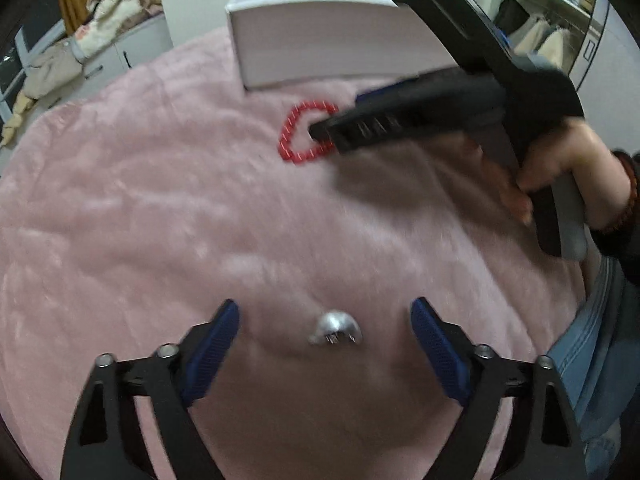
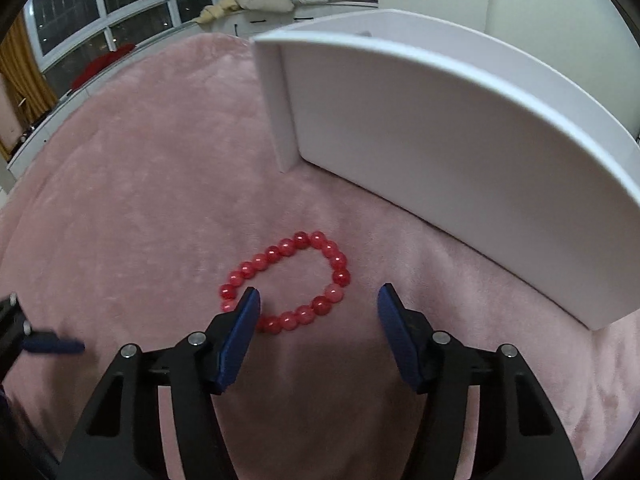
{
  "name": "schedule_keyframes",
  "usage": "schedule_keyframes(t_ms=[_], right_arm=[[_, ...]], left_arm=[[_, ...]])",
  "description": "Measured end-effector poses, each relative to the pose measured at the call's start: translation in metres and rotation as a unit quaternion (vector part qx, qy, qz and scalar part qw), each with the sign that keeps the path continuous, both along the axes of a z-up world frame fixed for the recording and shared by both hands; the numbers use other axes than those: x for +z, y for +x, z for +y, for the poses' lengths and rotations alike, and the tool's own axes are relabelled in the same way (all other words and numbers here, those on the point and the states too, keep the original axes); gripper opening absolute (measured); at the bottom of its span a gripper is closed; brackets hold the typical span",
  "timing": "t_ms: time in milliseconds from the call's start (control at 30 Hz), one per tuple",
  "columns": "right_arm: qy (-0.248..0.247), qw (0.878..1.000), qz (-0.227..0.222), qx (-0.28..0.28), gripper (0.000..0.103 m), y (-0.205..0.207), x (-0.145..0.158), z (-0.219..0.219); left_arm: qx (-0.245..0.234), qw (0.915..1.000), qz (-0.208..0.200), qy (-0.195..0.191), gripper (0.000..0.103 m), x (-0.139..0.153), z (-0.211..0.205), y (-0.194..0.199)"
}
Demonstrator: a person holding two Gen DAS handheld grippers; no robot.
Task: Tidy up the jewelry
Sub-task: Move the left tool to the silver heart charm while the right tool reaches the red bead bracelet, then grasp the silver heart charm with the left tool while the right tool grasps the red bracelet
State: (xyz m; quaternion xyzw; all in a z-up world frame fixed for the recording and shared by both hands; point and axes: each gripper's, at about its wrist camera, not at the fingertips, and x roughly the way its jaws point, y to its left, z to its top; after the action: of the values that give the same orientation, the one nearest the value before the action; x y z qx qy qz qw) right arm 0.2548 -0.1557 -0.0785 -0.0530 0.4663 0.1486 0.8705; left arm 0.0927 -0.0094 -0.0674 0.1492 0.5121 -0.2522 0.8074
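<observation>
Two blue-padded fingers of the left tool (image 1: 325,322) are standing wide apart in the left wrist view, and a small silver metal piece of jewelry (image 1: 335,329) is lying between them on the fluffy pink blanket (image 1: 140,208), touching neither pad. Farther off, the right tool (image 1: 320,132), held in the person's right hand (image 1: 560,168), is reaching over a red beaded bracelet (image 1: 298,133) just before a white rectangular box (image 1: 320,40); how its fingers are standing cannot be told from here.

Seen from the right wrist view, the right tool (image 2: 318,304) is spread open, holding nothing. Its left pad is covering part of the red beaded bracelet (image 2: 286,280), which is lying flat on the pink blanket (image 2: 140,200) near the white box (image 2: 440,152).
</observation>
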Motion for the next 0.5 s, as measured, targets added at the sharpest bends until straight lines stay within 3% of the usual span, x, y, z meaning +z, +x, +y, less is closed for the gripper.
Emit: schedule_keyframes(t_ms=[200,433,500], right_arm=[[-0.024,1.0,-0.001,-0.007,0.056,-0.002,-0.01,0.008],[-0.012,1.0,0.009,-0.012,0.019,-0.004,-0.011,-0.002],[0.0,1.0,0.02,-0.014,0.012,-0.004,-0.011,-0.008]], left_arm=[[0.006,0.9998,0.018,0.008,0.067,-0.011,0.002,0.003],[0.017,0.9996,0.009,0.023,0.044,-0.009,0.006,0.004],[0.013,0.9996,0.011,0.023,0.037,-0.009,0.006,0.006]])
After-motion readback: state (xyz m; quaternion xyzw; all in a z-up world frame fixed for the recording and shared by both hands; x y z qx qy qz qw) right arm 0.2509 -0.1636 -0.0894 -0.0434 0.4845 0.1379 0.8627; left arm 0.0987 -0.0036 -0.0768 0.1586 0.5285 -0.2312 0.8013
